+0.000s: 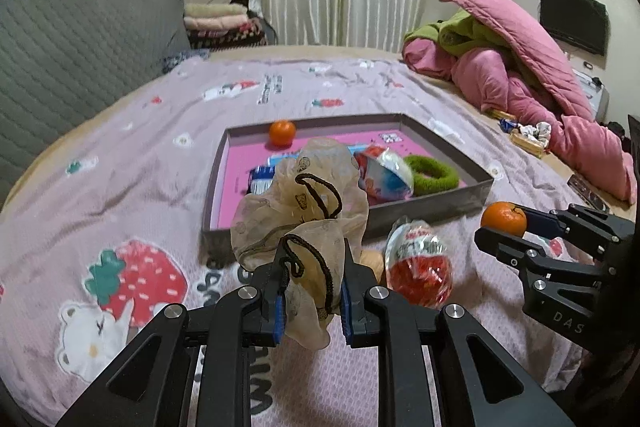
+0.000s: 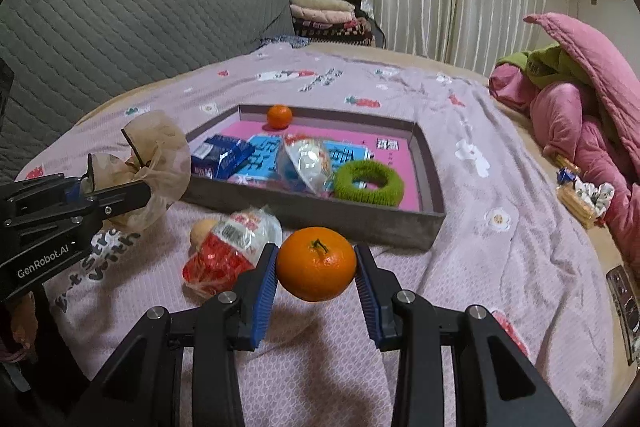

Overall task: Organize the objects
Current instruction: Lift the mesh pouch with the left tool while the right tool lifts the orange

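Observation:
My left gripper (image 1: 310,283) is shut on a beige mesh drawstring pouch (image 1: 300,211), held above the bed in front of the grey box tray (image 1: 432,207); it also shows in the right wrist view (image 2: 156,163). My right gripper (image 2: 316,263) is shut on an orange tangerine (image 2: 316,263), held above the bed near the tray's (image 2: 360,223) front wall; the tangerine also shows in the left wrist view (image 1: 504,219). The tray holds a second tangerine (image 2: 279,116), a blue packet (image 2: 220,155), a wrapped toy egg (image 2: 308,163) and a green fuzzy ring (image 2: 368,183).
A red-and-white wrapped egg (image 2: 228,255) and a small beige item (image 2: 202,231) lie on the pink bedsheet in front of the tray. A pile of pink and green quilts (image 2: 576,99) lies at the right, with biscuits and wrappers (image 2: 580,195) beside it. A grey headboard (image 2: 120,23) stands left.

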`<state>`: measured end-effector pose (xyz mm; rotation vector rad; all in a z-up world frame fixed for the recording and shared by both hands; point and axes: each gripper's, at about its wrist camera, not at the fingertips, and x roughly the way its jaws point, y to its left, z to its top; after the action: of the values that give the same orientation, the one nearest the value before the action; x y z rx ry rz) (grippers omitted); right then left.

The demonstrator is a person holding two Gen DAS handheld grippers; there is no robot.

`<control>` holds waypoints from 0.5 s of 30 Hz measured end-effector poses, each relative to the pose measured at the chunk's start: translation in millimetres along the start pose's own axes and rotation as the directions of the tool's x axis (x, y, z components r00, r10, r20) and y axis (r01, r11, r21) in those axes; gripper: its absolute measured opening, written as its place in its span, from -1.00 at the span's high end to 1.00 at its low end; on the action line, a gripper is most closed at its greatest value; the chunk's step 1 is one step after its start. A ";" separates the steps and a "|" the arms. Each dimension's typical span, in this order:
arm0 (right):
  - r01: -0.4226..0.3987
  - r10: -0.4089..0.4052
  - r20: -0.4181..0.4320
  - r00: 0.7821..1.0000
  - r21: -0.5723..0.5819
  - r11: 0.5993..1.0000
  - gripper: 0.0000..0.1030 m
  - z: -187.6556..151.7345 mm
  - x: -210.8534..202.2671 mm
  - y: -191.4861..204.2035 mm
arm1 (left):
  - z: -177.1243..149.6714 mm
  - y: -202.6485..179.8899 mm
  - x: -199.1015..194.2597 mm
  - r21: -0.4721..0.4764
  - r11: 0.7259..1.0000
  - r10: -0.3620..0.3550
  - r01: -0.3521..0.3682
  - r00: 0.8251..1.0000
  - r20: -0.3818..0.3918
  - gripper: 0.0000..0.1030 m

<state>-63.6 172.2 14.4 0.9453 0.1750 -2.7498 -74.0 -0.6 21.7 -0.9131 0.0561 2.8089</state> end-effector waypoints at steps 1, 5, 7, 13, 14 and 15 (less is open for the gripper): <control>0.000 0.000 0.009 1.000 0.002 1.000 0.26 1.5 -1.3 -1.2 | 0.8 -1.0 -0.3 0.004 1.000 -0.002 0.002 1.000 0.003 0.61; 0.005 -0.006 0.025 1.000 0.008 1.000 0.26 6.1 -1.9 -5.4 | 2.7 -2.4 -0.8 0.003 1.000 -0.023 0.023 1.000 0.000 0.60; 0.007 -0.007 0.031 0.999 0.012 1.000 0.26 9.1 -1.7 -7.2 | 4.6 -3.3 -2.0 0.004 1.000 -0.025 0.025 1.000 0.005 0.60; 0.011 -0.012 0.065 0.998 0.015 1.000 0.26 19.0 -5.5 -11.3 | 15.2 -2.8 -1.6 0.005 1.000 -0.024 0.023 0.999 0.028 0.60; 0.013 -0.014 0.071 0.997 0.016 1.000 0.26 20.4 -6.2 -12.0 | 17.5 -1.9 -0.5 0.002 1.000 -0.025 0.025 0.999 0.030 0.60; 0.013 -0.014 0.073 0.997 0.015 1.000 0.26 21.9 -6.5 -12.7 | 20.0 -0.7 1.2 -0.003 1.000 -0.030 0.030 0.999 0.027 0.60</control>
<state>-74.8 181.5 36.0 0.8483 0.1500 -2.7962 -86.4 2.1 37.3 -0.8689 0.0330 2.7942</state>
